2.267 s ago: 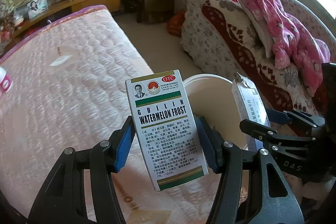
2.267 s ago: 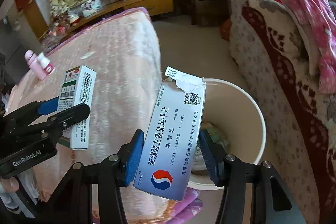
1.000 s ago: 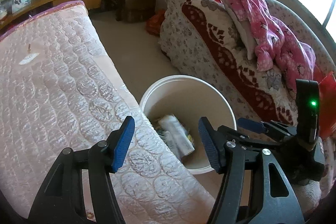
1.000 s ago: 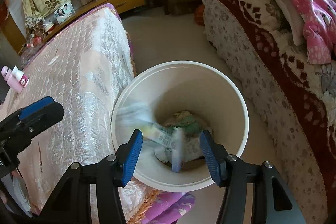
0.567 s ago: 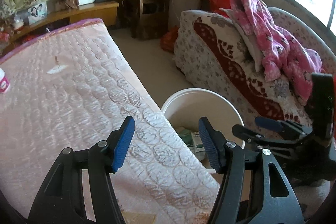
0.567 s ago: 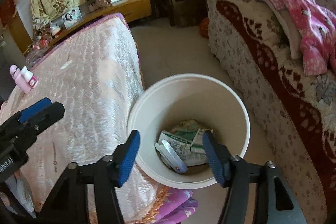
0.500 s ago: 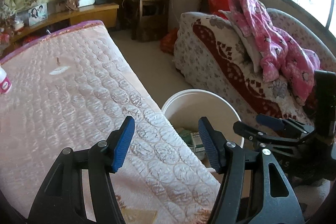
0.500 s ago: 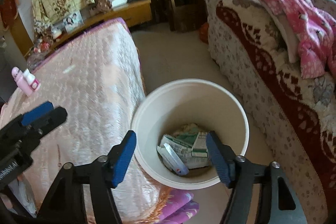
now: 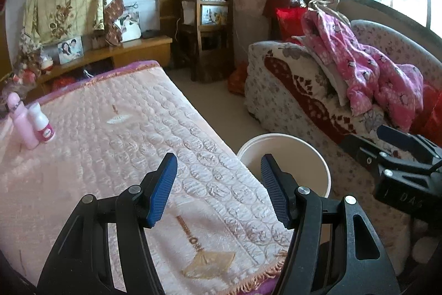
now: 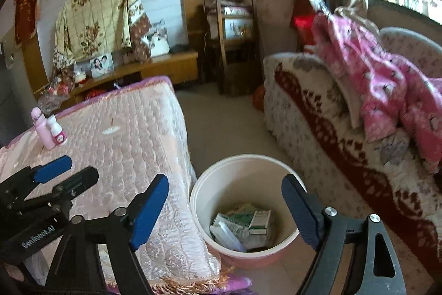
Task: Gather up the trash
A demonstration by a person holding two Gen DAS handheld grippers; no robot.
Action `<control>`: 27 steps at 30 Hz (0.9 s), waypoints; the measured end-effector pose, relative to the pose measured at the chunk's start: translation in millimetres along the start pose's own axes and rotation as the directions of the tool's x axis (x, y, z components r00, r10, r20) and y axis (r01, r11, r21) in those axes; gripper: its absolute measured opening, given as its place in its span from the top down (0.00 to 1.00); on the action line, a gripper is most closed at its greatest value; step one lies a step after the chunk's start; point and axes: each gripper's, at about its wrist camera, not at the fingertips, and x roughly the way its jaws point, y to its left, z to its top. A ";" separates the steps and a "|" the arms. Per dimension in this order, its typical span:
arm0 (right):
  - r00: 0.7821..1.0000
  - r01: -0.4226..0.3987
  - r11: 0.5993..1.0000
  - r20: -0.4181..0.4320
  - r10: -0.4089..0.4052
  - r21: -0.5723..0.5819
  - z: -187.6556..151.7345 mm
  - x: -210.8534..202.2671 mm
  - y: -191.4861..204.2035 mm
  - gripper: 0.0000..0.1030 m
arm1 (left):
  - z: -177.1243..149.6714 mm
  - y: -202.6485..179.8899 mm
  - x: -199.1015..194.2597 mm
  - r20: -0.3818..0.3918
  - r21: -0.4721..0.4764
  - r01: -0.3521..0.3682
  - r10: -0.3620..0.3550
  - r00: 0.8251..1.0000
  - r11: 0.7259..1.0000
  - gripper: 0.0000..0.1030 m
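A cream plastic bin (image 10: 210, 179) stands on the floor between the bed and the sofa, and its rim also shows in the left wrist view (image 9: 304, 145). Medicine boxes (image 10: 243, 226) lie in its bottom. My left gripper (image 9: 218, 184) is open and empty above the bed's near corner. My right gripper (image 10: 225, 212) is wide open and empty above the bin. A small white paper scrap (image 9: 118, 119) lies on the bed, also seen in the right wrist view (image 10: 110, 130).
A pink bottle (image 9: 20, 123) and a small white bottle (image 9: 42, 126) stand at the bed's left side. A patterned sofa (image 9: 290, 90) with a pink garment (image 9: 359, 68) is at the right. A wooden chair (image 9: 210, 32) and a low shelf (image 9: 124, 51) stand at the back.
Both grippers held medicine boxes, opened and dropped them into the bin. Since then both have lifted and tilted up, so more of the room shows. The right gripper has opened wider.
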 end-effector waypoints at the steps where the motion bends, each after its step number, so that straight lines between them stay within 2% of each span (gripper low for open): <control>1: 1.000 0.000 1.000 0.006 0.000 -0.001 1.1 -3.9 2.4 0.20 | 0.1 1.3 -2.3 0.002 -0.004 0.003 -0.003 1.000 1.000 0.40; 8: 0.997 0.019 1.000 0.069 -0.019 -0.008 2.2 -31.7 15.6 0.19 | 0.6 8.7 -33.9 0.067 -0.002 -0.036 0.036 0.997 0.999 0.40; 13: 0.994 0.028 1.000 0.106 -0.028 0.001 -1.0 -47.6 21.4 0.14 | 2.7 14.3 -51.7 0.109 -0.009 -0.037 0.037 0.993 0.999 0.40; 27: 0.991 0.032 0.999 0.128 -0.032 0.002 -2.1 -60.5 25.5 0.13 | 2.9 18.8 -71.3 0.155 -0.026 -0.040 0.043 0.987 0.999 0.40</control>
